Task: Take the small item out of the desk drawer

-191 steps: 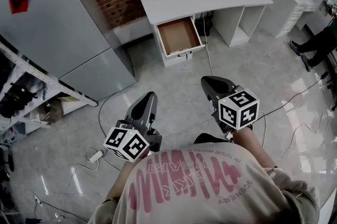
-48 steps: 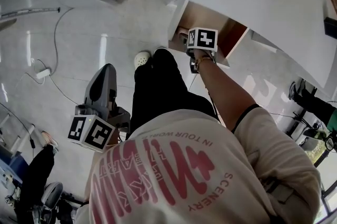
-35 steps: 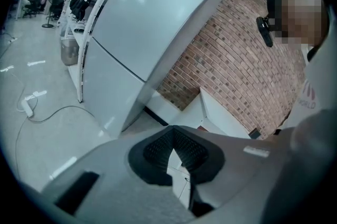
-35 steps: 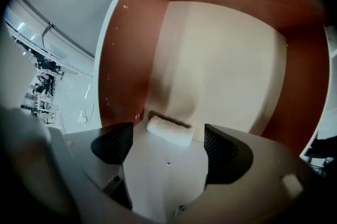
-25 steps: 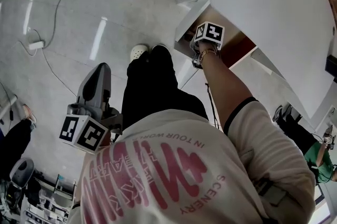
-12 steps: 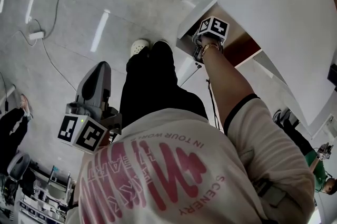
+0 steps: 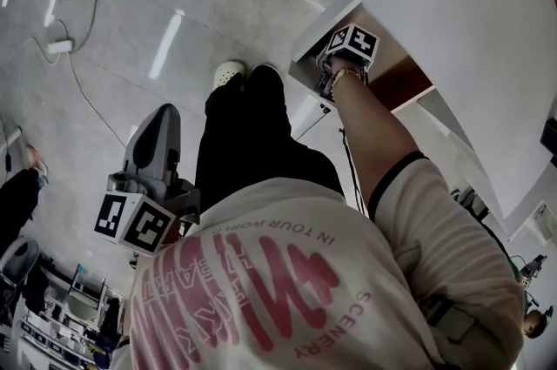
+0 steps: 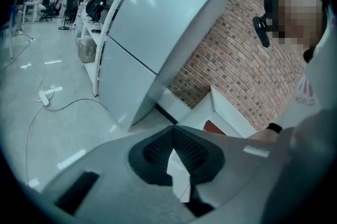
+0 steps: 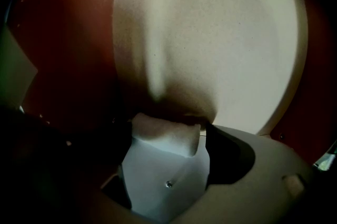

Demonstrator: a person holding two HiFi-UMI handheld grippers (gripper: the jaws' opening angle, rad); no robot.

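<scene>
The open desk drawer [image 7: 306, 74] shows its brown inside under the white desk top [image 7: 470, 29]. My right gripper [image 7: 338, 57] reaches down into it, its marker cube on top and its jaws hidden in the head view. In the right gripper view a small white block [image 9: 163, 131] sits between the jaw tips, and my right gripper [image 9: 168, 139] is shut on it. Behind it lies a large cream surface [image 9: 210, 44] against the dark red-brown drawer. My left gripper [image 7: 161, 116] hangs low at the left, shut and empty [image 8: 174, 157].
A tall grey cabinet [image 8: 152, 33] stands beside the desk [image 8: 226, 111] against a brick wall [image 8: 237, 54]. A power strip [image 7: 59, 47] and its cable lie on the grey floor. My legs and one shoe [image 7: 228, 74] are right by the drawer front.
Since the earliest frame I have walked up to the desk and put the right gripper into the drawer. Over the last second it barely moves; the left gripper stays low.
</scene>
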